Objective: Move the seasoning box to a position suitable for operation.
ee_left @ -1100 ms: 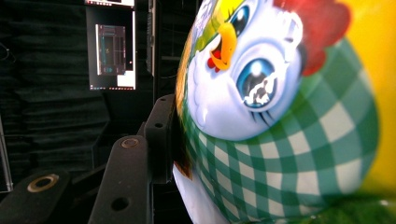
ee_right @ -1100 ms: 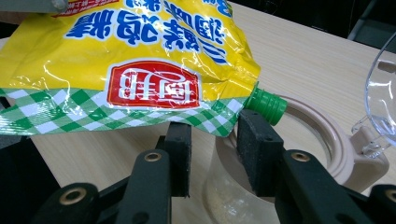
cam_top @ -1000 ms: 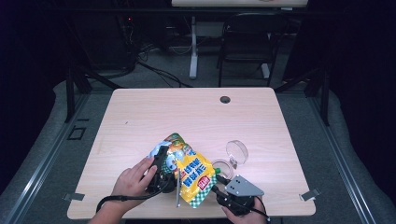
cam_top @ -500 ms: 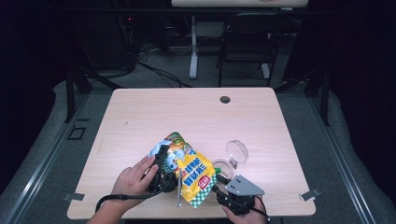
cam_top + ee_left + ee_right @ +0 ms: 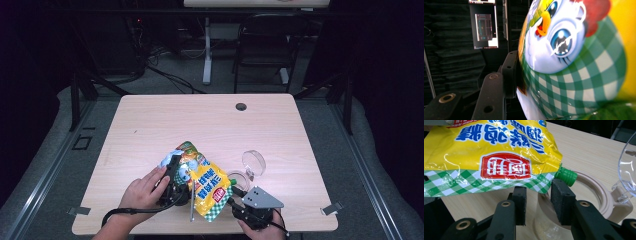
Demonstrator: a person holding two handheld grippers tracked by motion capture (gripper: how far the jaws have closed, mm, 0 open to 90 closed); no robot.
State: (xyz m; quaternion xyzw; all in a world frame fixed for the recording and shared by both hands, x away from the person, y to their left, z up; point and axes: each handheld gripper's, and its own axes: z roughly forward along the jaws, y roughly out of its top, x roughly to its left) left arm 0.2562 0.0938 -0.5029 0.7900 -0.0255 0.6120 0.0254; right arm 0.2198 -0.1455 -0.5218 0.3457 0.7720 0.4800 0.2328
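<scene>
Yellow seasoning pouch held low centre of the high view, left gripper clamped on its upper end, right gripper jaws apart beneath green spout, over clear jar

A light wood-grain desk with a dark round grommet hole near its far edge. A clear jar with a beige rim stands near the front edge, its transparent lid hinged open.

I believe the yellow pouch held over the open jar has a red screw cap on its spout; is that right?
Not quite: the cap on the yellow pouch is green, not red, as the right gripper view shows. The pouch is indeed held over the open jar.
</scene>
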